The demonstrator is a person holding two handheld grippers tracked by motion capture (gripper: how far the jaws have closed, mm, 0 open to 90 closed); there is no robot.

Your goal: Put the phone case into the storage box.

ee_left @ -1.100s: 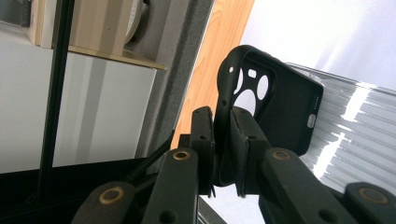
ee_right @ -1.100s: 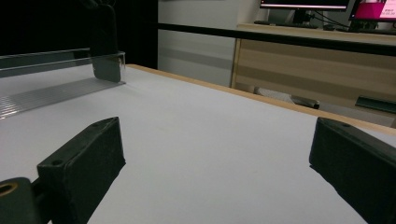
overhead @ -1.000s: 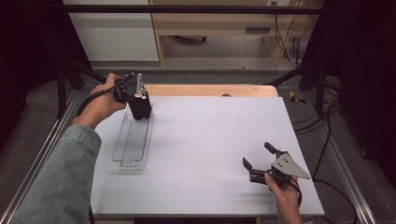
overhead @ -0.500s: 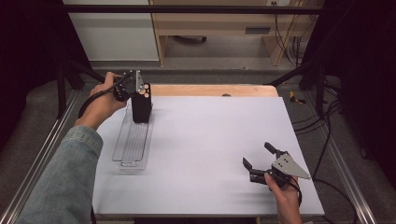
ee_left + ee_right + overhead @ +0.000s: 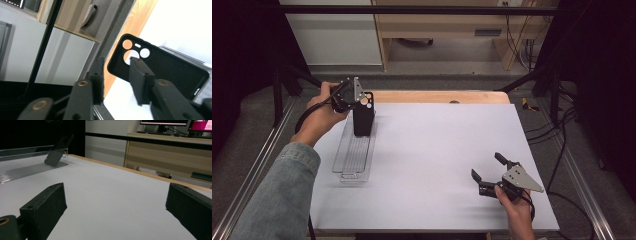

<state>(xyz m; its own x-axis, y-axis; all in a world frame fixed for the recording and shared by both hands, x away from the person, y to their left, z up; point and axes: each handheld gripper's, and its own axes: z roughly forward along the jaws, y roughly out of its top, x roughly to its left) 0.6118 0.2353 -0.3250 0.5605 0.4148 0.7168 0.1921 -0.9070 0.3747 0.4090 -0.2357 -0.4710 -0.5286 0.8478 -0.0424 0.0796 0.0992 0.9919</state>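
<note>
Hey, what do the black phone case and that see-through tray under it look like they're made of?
The phone case looks like soft matte rubber or silicone: dull black, rounded edges, no glare. That is a guess from the look. The tray looks like clear hard plastic, probably acrylic: the white table shows through it, and fine ridges line its floor.

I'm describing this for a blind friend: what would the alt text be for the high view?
A person's left hand holds tongs at the top of a black phone case standing in a clear tray on a white table. The tongs have just been opening. At lower right, the other tongs rest open on the table.
</note>
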